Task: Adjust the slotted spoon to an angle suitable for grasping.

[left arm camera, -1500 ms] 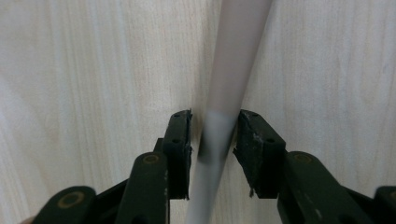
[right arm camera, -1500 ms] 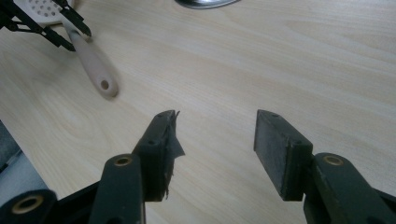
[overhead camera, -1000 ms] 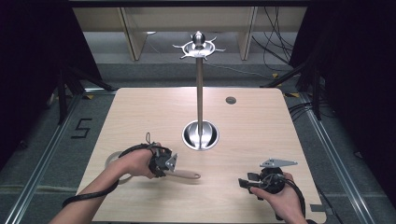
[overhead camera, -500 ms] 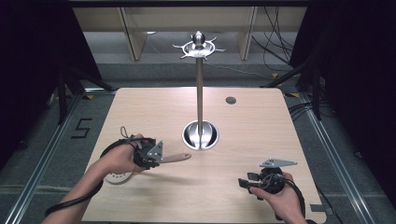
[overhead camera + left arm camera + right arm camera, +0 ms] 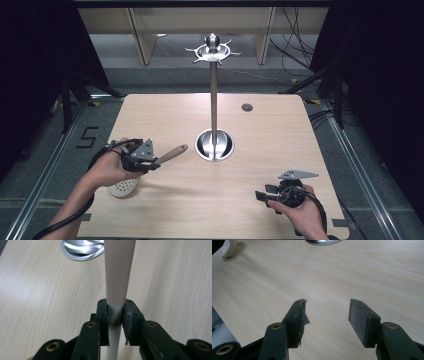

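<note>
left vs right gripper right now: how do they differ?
The left gripper is shut on the utensil handle; the right gripper is open and holds nothing. In the high view the left gripper is at the table's left side, the handle angled toward the stand base; the right gripper is near the front right. Both have black jaws and a grey plate on top.

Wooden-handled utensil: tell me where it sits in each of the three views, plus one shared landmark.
High view: the utensil is at lower left, clamped in the left tool.
Left gripper view: its handle runs up the centre from the shut jaws.
Right gripper view: its white head is in the top left corner.
Shared landmark: the stand's round metal base.
</note>
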A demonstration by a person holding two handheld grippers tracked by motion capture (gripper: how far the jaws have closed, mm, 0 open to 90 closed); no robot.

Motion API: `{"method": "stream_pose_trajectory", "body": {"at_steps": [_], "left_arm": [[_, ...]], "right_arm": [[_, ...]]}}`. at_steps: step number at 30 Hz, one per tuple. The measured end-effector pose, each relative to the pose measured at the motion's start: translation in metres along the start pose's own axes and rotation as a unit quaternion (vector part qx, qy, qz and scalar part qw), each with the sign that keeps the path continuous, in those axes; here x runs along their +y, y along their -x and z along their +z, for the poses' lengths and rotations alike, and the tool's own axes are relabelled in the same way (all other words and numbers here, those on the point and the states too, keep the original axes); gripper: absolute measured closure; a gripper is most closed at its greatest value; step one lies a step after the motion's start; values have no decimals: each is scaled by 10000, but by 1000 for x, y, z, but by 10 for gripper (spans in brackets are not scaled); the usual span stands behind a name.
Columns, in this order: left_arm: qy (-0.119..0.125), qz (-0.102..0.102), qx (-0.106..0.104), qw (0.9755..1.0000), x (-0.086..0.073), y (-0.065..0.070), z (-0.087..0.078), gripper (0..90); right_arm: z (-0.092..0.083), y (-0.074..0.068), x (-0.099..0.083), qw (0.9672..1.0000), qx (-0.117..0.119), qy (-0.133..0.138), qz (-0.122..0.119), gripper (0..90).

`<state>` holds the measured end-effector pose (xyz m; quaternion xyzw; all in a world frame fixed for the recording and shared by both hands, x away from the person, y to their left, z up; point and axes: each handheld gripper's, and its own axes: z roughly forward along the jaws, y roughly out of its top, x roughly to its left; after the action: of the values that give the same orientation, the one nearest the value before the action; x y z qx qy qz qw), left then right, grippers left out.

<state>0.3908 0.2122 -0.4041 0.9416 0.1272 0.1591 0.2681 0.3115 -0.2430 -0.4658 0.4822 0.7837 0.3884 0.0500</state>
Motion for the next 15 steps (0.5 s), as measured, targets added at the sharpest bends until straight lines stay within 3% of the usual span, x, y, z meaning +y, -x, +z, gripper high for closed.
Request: {"method": "stream_pose_trajectory", "body": {"at_steps": [1,2,7,10,15], "left_arm": [[0,0,0,10000,0,0,0,758],[73,-132,54,9999,-3,-1,-4,758],[160,-218,169,9995,-9,-5,-13,758],[339,-459,320,9979,-15,-7,-20,758],[510,-695,481,9951,-23,-11,-29,758]], "right_arm": [[0,0,0,10000,0,0,0,481],[0,0,0,10000,-3,4,-3,479],[-1,0,0,10000,4,2,-6,475],[0,0,0,10000,22,15,-3,475],[0,1,0,10000,-15,53,-33,475]]}}
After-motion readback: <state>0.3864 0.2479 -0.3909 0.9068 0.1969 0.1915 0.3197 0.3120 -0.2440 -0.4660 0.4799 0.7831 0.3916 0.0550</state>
